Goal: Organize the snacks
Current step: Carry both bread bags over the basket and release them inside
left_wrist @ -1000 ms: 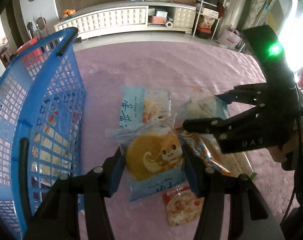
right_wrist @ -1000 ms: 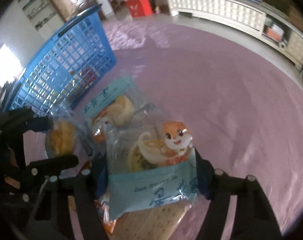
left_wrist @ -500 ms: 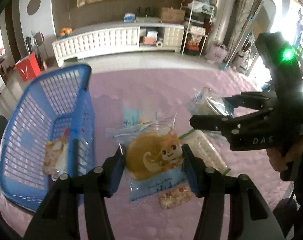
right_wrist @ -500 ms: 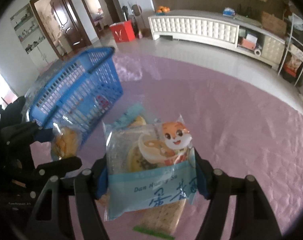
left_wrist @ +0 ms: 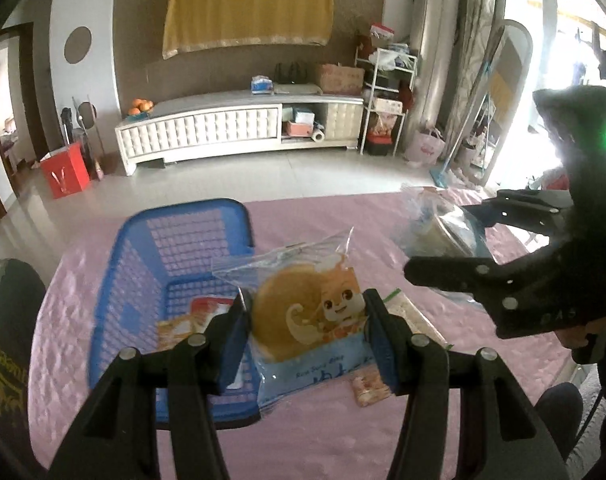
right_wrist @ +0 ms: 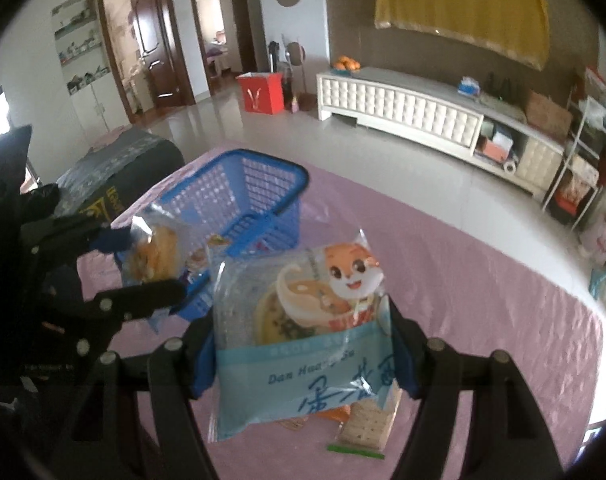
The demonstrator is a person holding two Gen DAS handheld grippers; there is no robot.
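Observation:
My left gripper (left_wrist: 305, 334) is shut on a blue-and-clear pastry packet with a cartoon squirrel (left_wrist: 307, 320), held high above the pink table. My right gripper (right_wrist: 299, 344) is shut on a second squirrel pastry packet (right_wrist: 303, 344), also lifted. Each gripper shows in the other's view: the right one (left_wrist: 443, 240) at the right, the left one (right_wrist: 143, 256) at the left. The blue mesh basket (left_wrist: 175, 240) stands below and left of my left gripper, with snack packets inside (left_wrist: 191, 320). It also shows in the right wrist view (right_wrist: 247, 196).
A cracker packet (right_wrist: 365, 426) and a small red snack packet (left_wrist: 369, 386) lie on the pink tablecloth (right_wrist: 483, 300). A dark bag (right_wrist: 123, 168) sits beyond the basket. A white cabinet (left_wrist: 231, 128) stands across the floor.
Both grippers rose well above the table with their packets held. The basket and loose snacks now appear smaller and lower, and the left gripper sits nearer over the basket.

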